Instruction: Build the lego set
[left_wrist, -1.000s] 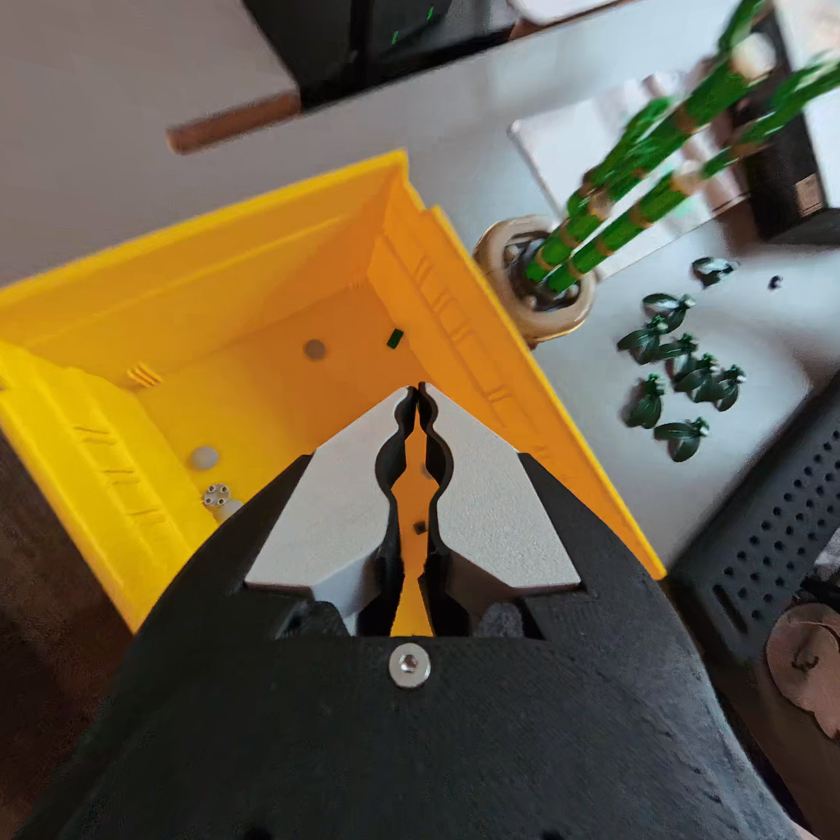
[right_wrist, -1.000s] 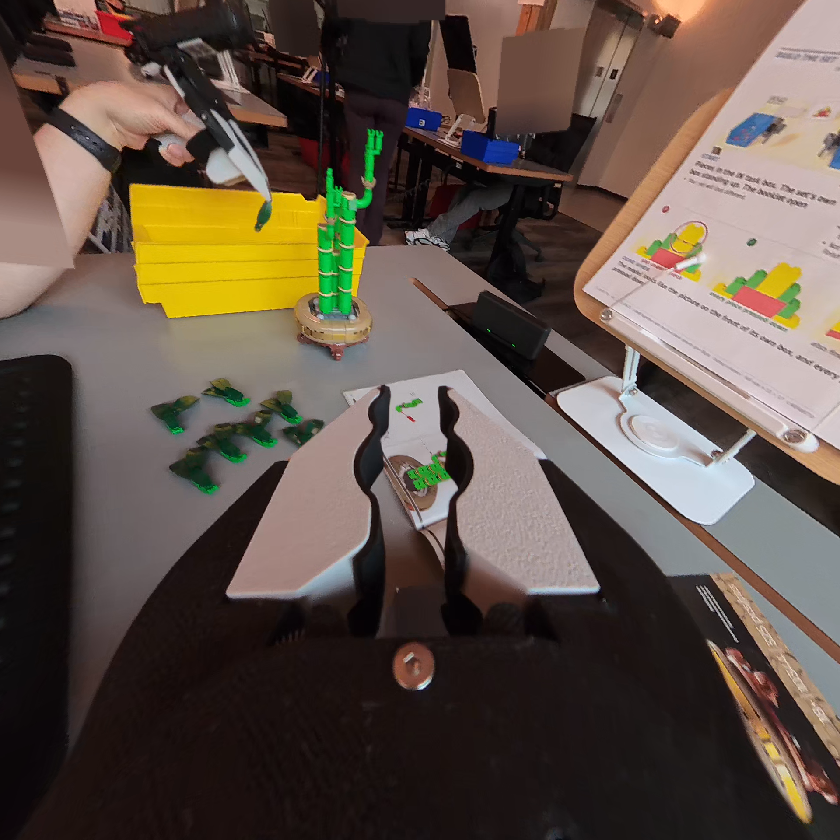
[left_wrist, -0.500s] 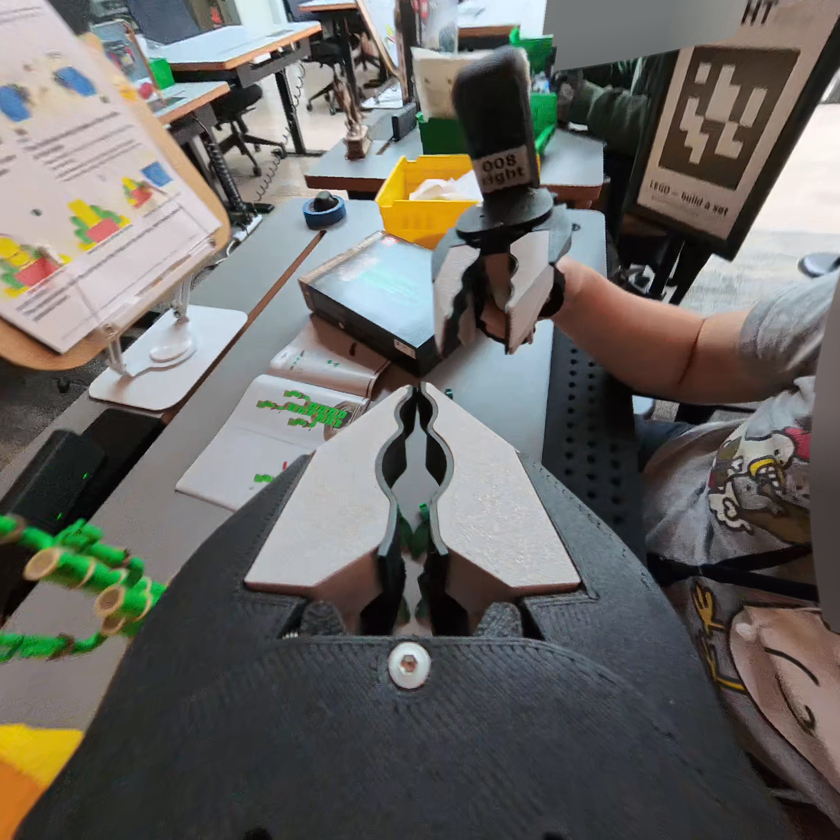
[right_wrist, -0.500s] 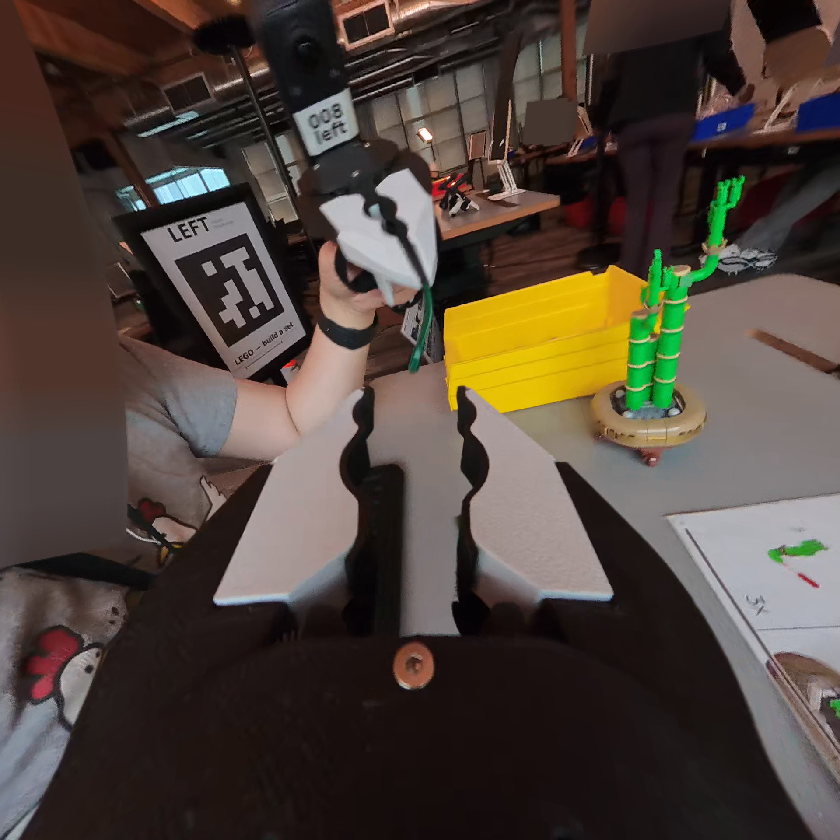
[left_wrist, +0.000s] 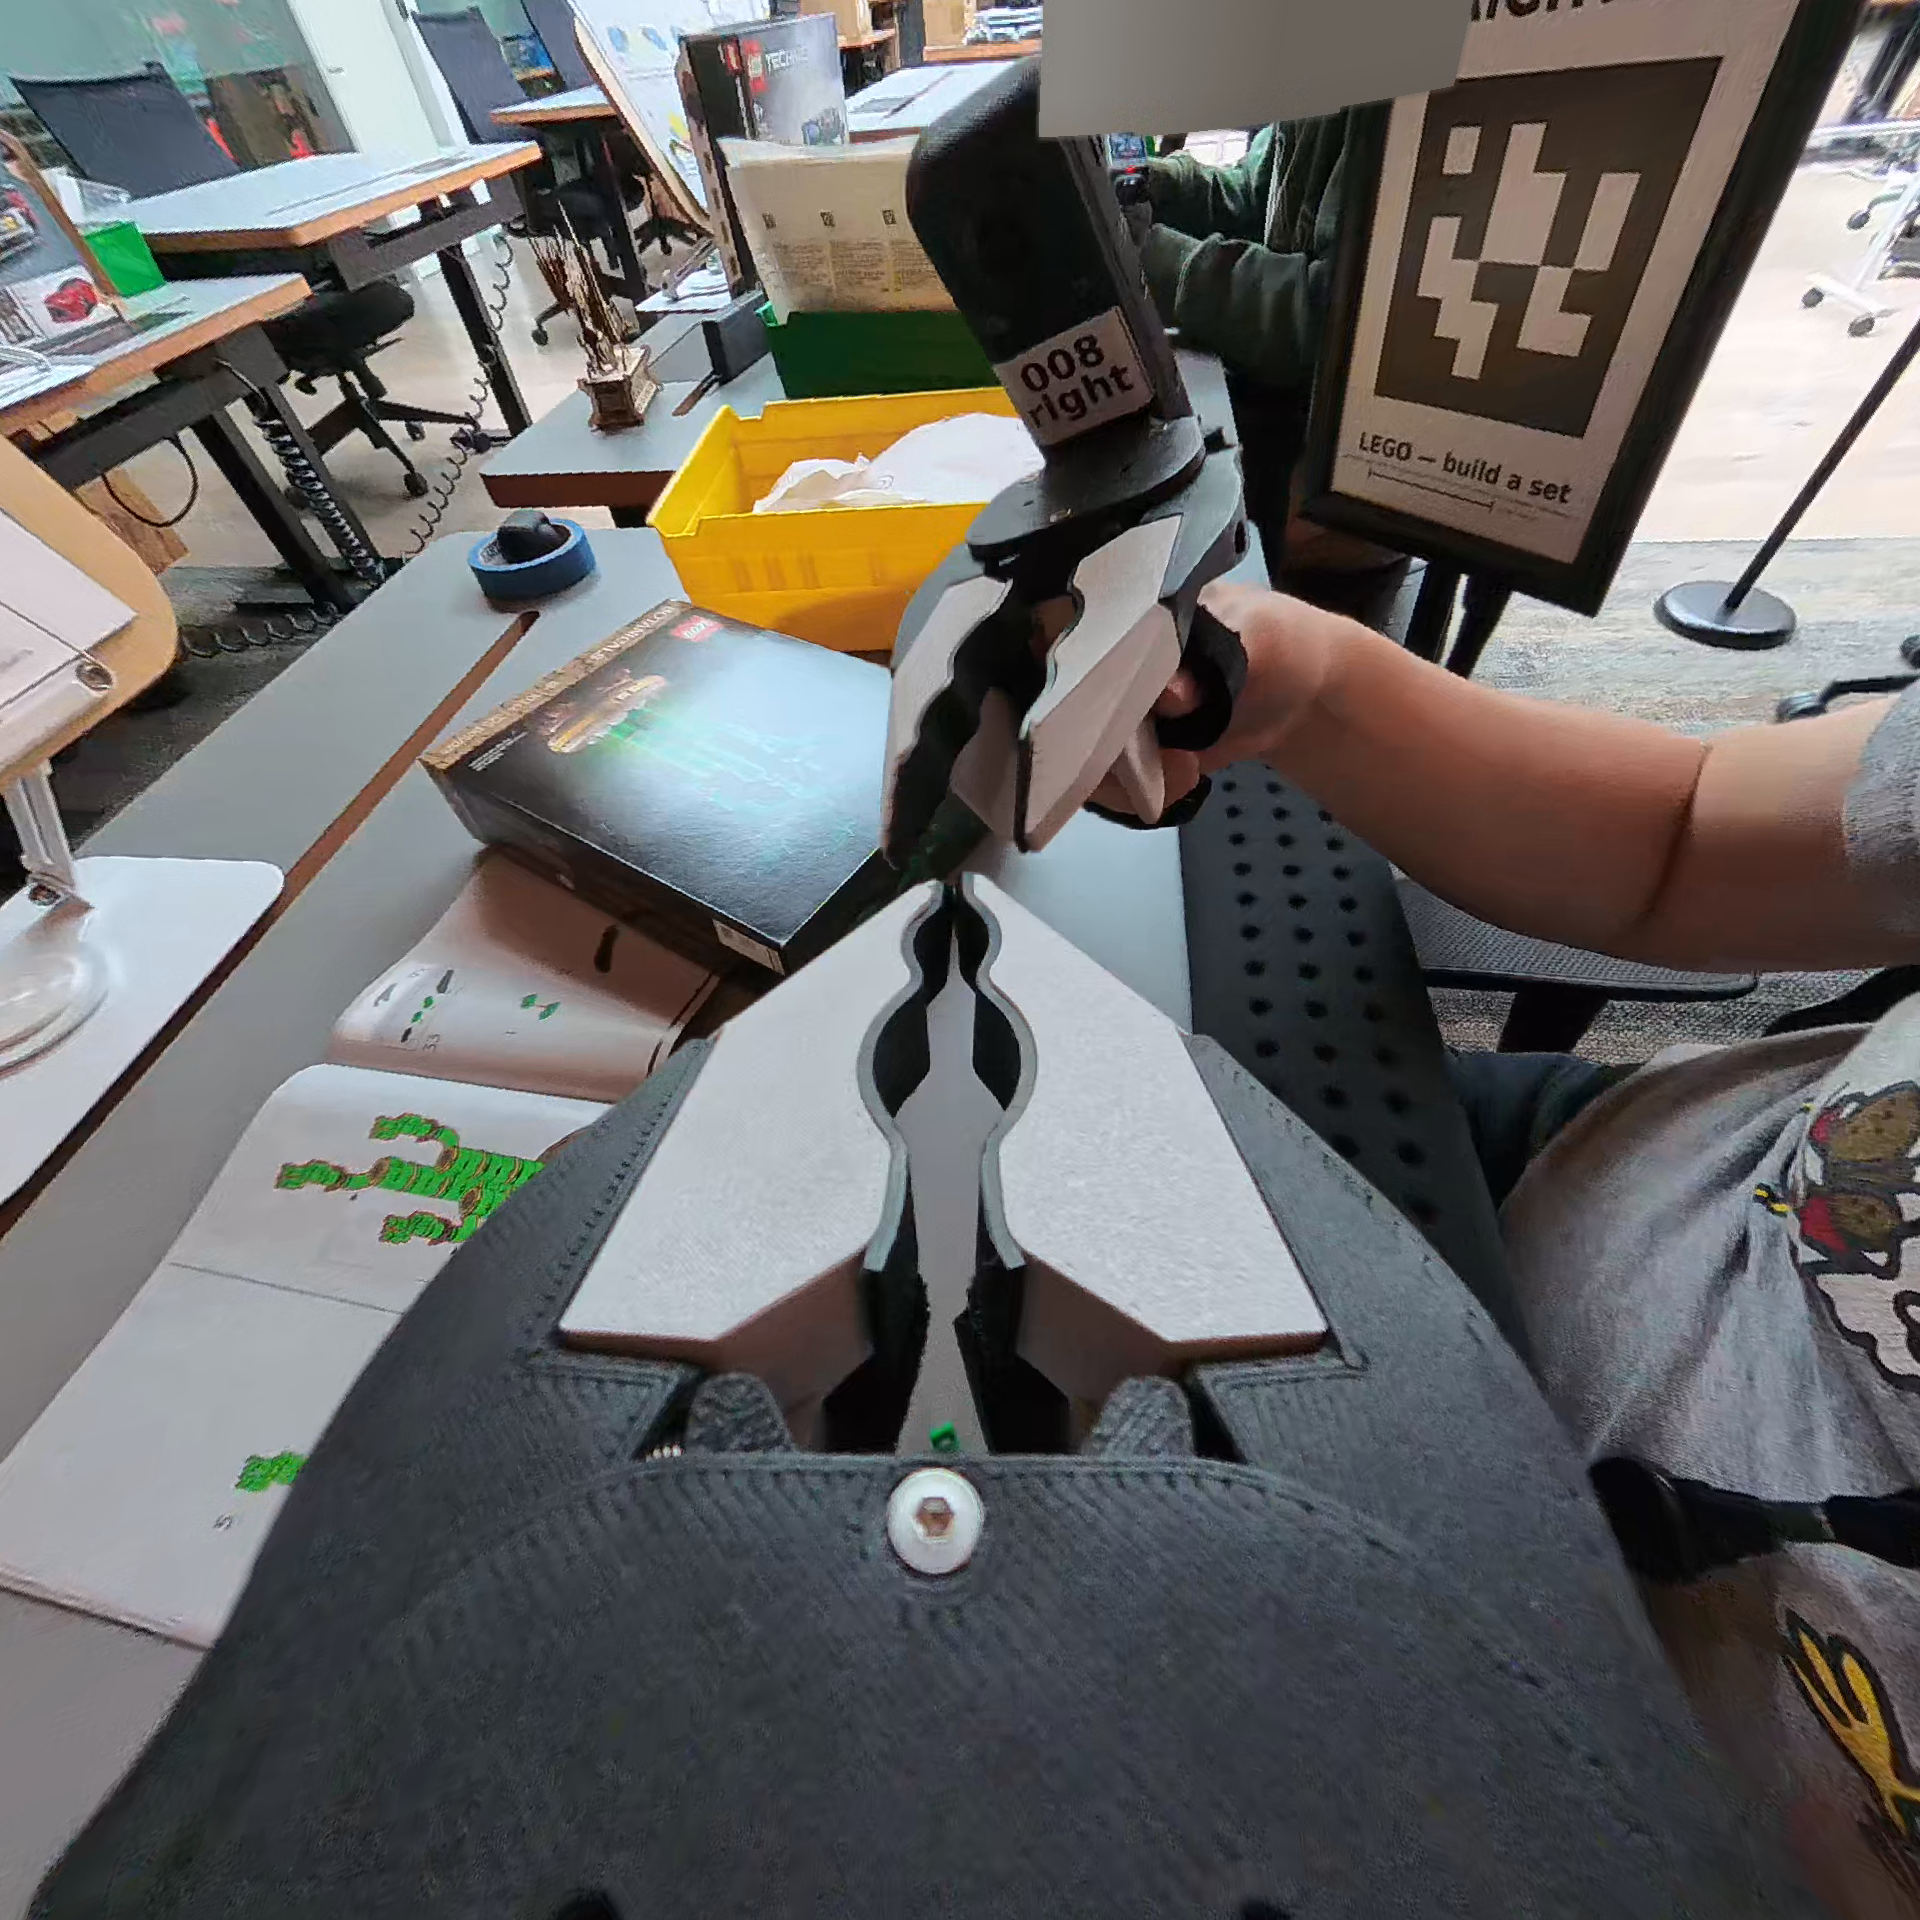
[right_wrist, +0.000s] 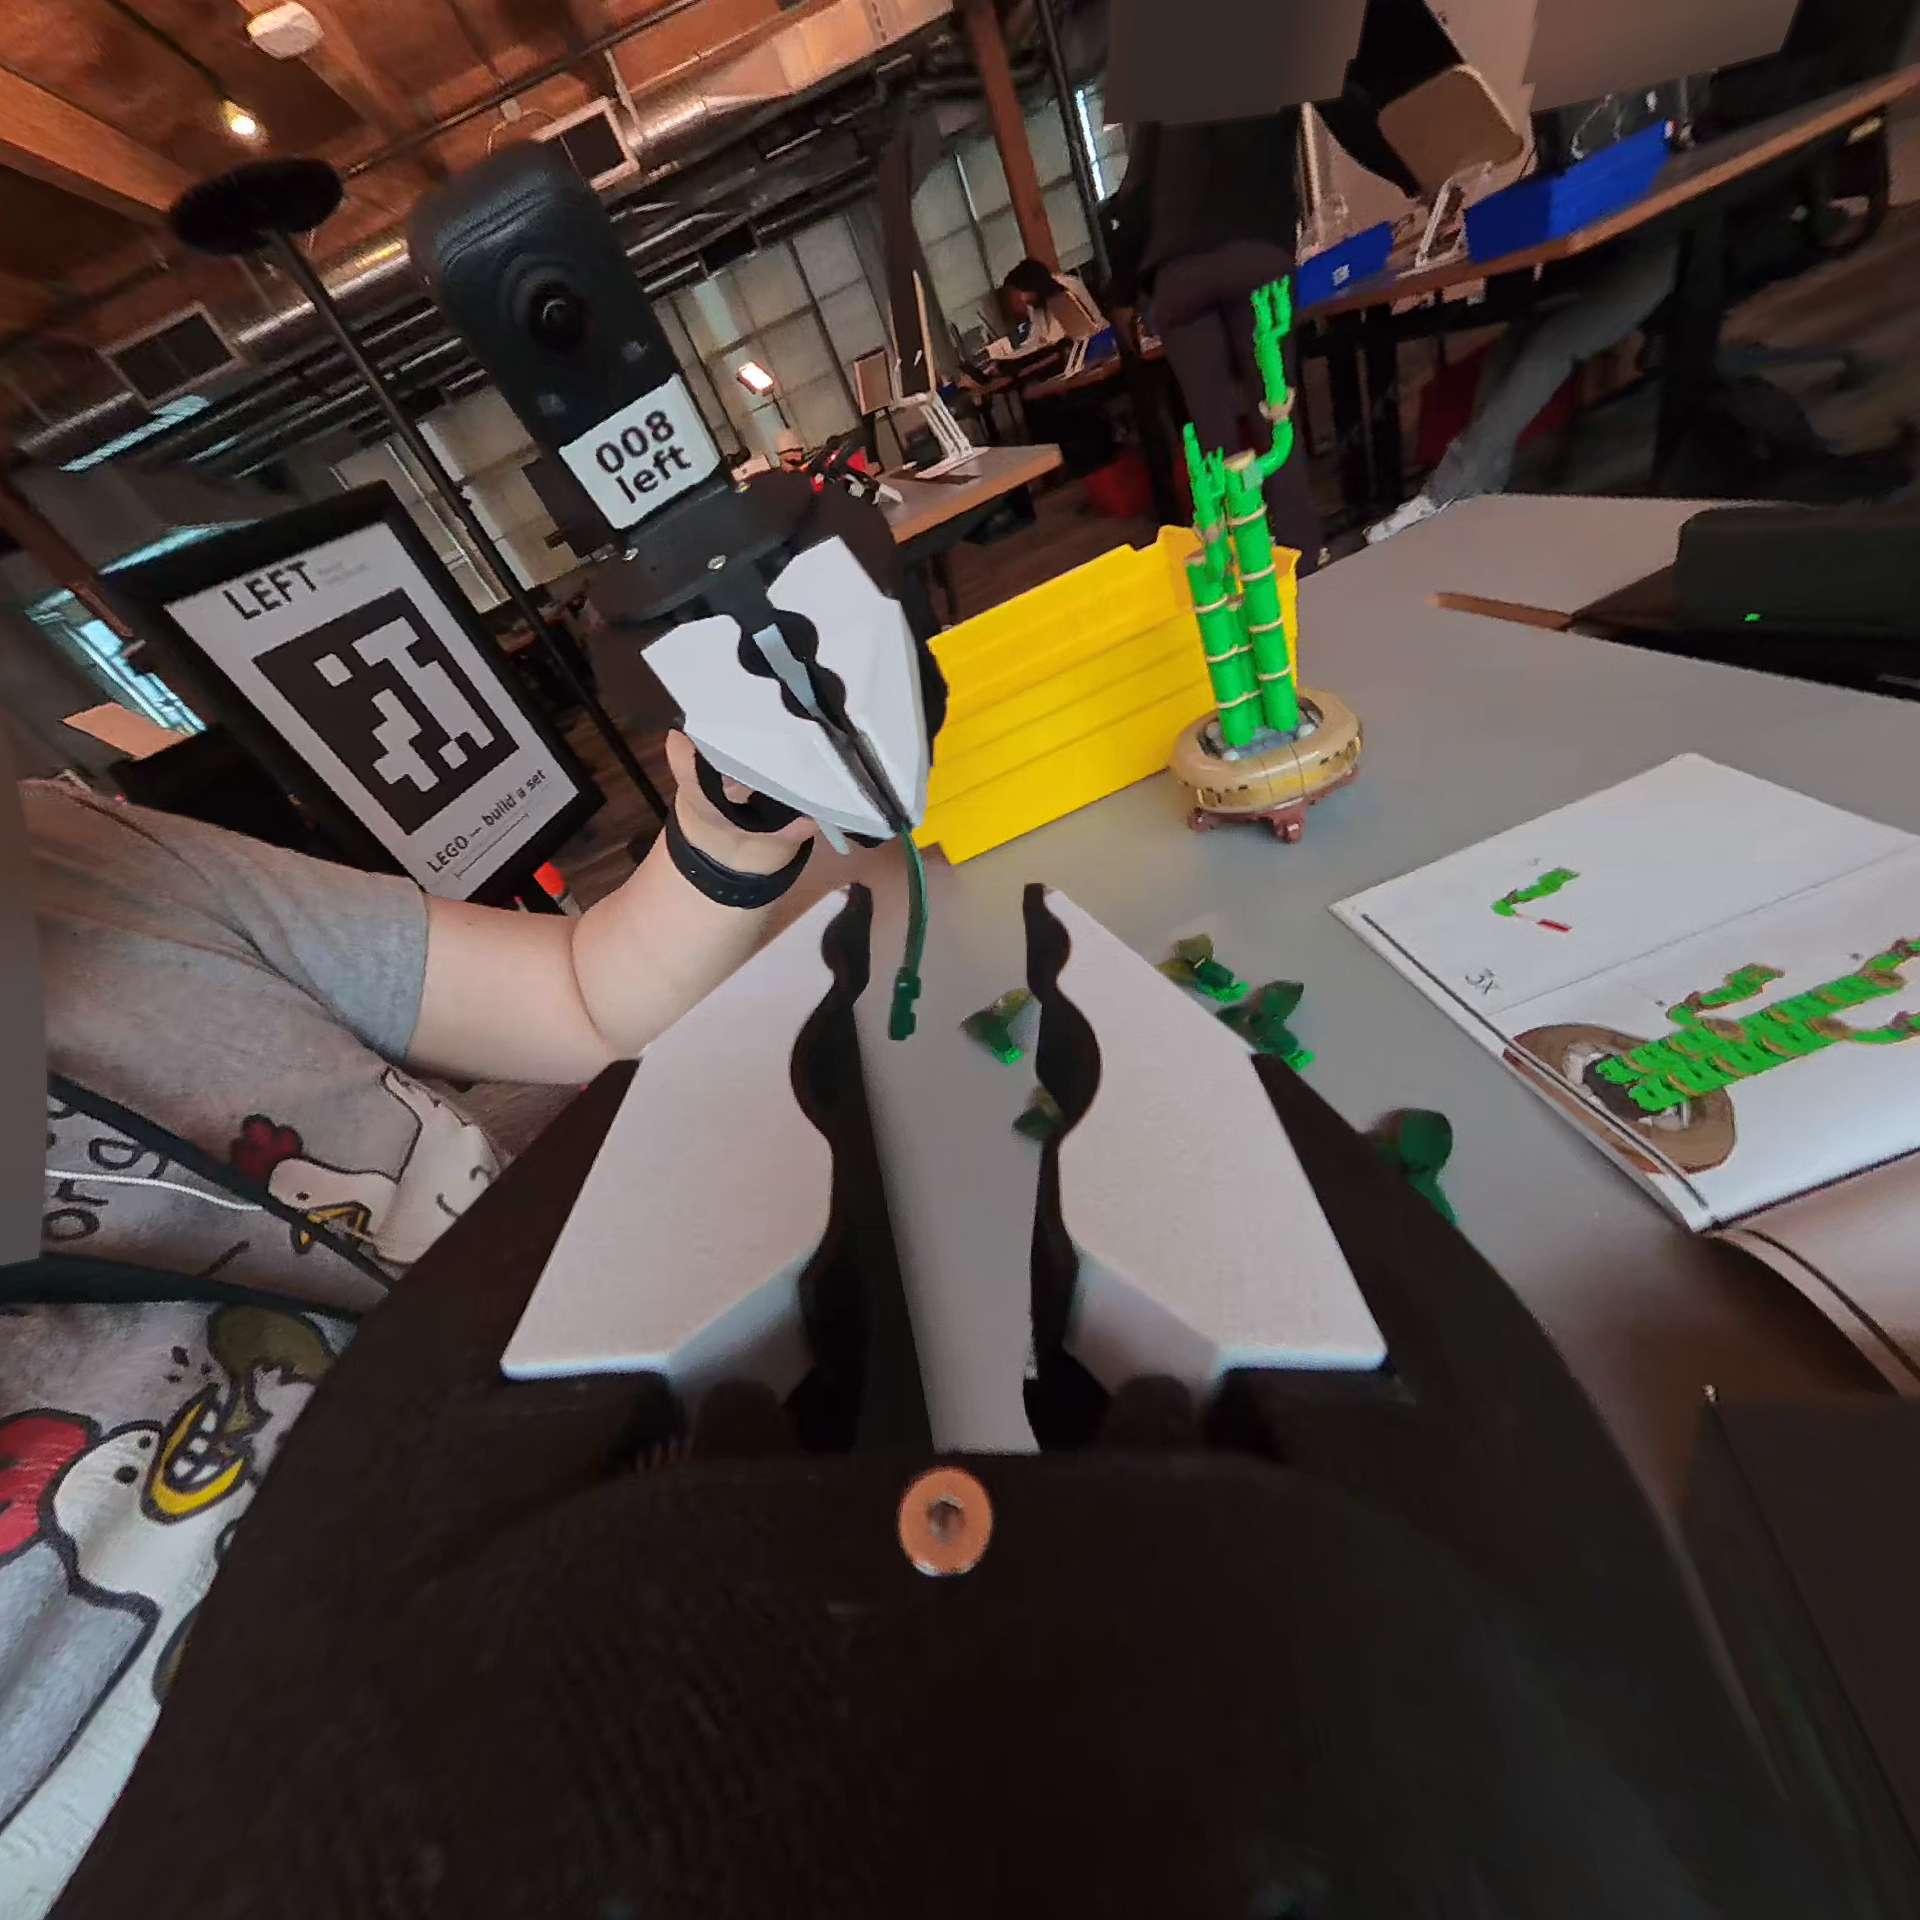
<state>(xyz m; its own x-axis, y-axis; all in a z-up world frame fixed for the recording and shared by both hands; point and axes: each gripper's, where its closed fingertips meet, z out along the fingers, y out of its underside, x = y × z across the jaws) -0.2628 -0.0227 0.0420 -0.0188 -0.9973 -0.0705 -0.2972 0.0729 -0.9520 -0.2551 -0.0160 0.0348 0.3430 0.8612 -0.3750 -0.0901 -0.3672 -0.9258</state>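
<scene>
My left gripper (right_wrist: 883, 821) clamped on thin green stem (right_wrist: 910, 956), stem hanging down in air before right gripper (right_wrist: 940, 904), its fingers apart. I advise: bring right fingers around free lower end, close gently, keep stem straight. Bamboo model (right_wrist: 1252, 644) stands beside yellow bin (right_wrist: 1049, 696).

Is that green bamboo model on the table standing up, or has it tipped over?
Standing upright. In the right wrist view the bamboo model rises straight from its round tan base, which sits flat on the grey table beside the yellow bin.

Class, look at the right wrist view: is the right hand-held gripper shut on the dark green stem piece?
No: the right hand-held gripper is open, and the left hand-held gripper pinches the stem piece.
</scene>
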